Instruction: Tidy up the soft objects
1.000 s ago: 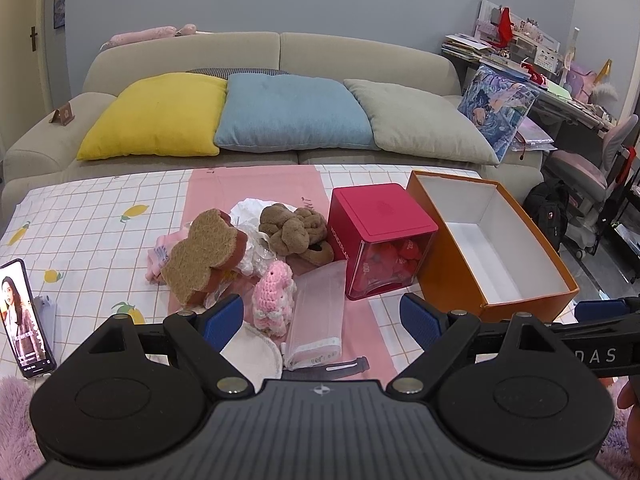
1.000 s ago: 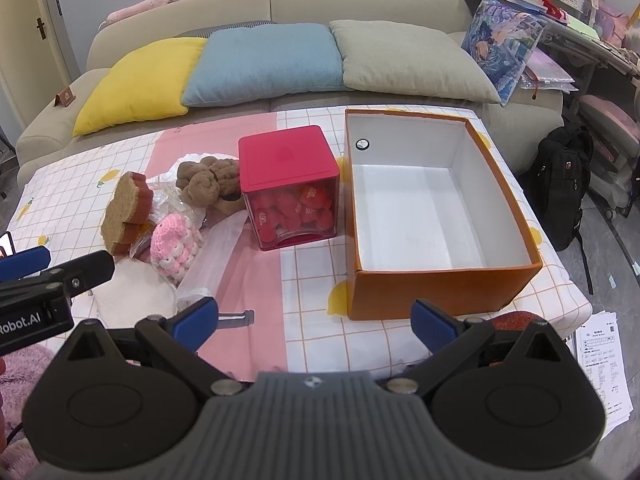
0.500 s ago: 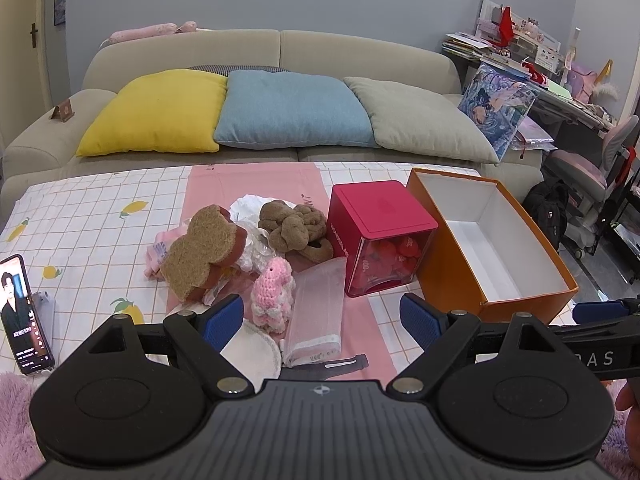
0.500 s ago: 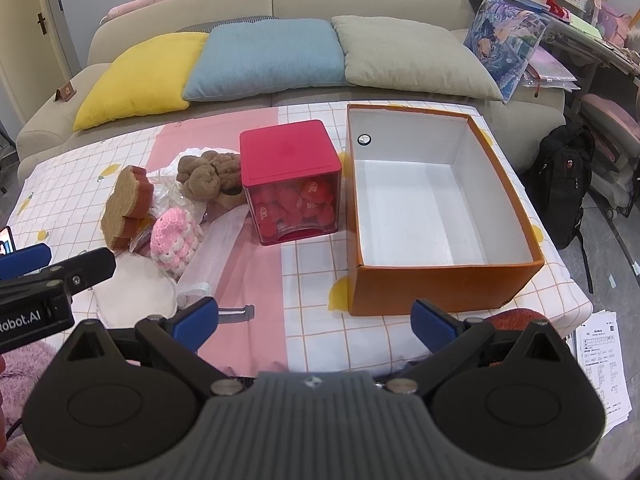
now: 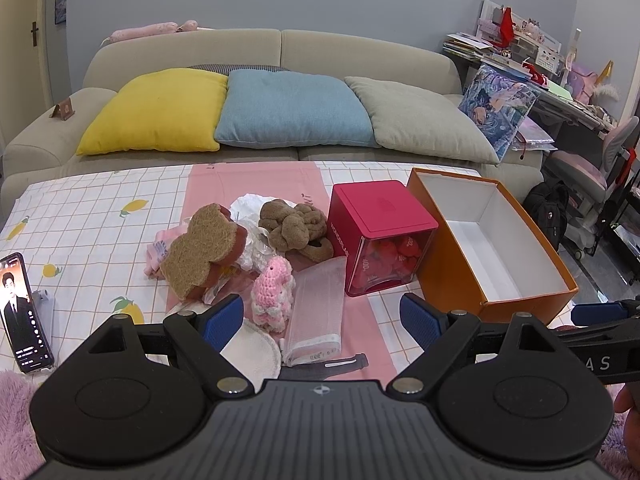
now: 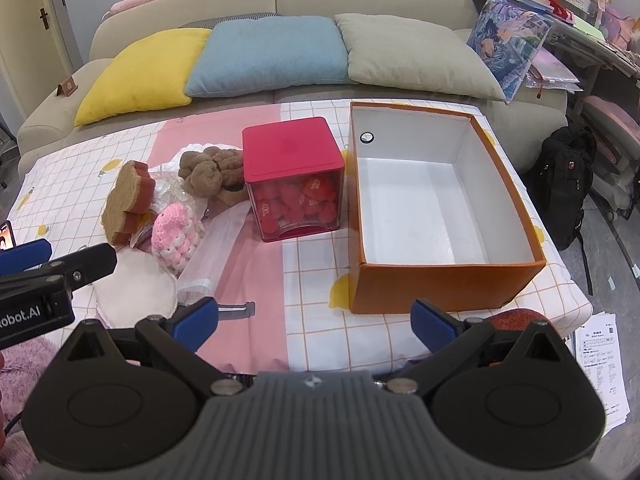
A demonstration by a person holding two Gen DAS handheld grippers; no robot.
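A pile of soft things lies on the checked tablecloth: a brown bear-shaped sponge (image 5: 198, 248) (image 6: 128, 200), a brown plush toy (image 5: 292, 226) (image 6: 210, 170), a pink crocheted toy (image 5: 274, 292) (image 6: 176, 234), a white round pad (image 5: 250, 350) (image 6: 136, 290) and a clear mesh pouch (image 5: 318, 312) (image 6: 216, 248). An empty orange box (image 5: 520, 304) (image 6: 448, 284) stands open to the right. My left gripper (image 5: 322, 318) is open and empty just short of the pile. My right gripper (image 6: 314, 318) is open and empty in front of the box.
A red-lidded clear cube (image 5: 380, 236) (image 6: 294, 178) of red items stands between pile and box. A phone (image 5: 22, 314) is propped at the left. A sofa with cushions (image 5: 288, 114) is behind the table. A backpack (image 6: 568, 188) sits on the floor at right.
Both grippers have drawn back and up slightly, so the table things look a little farther off. Nothing on the table has moved.
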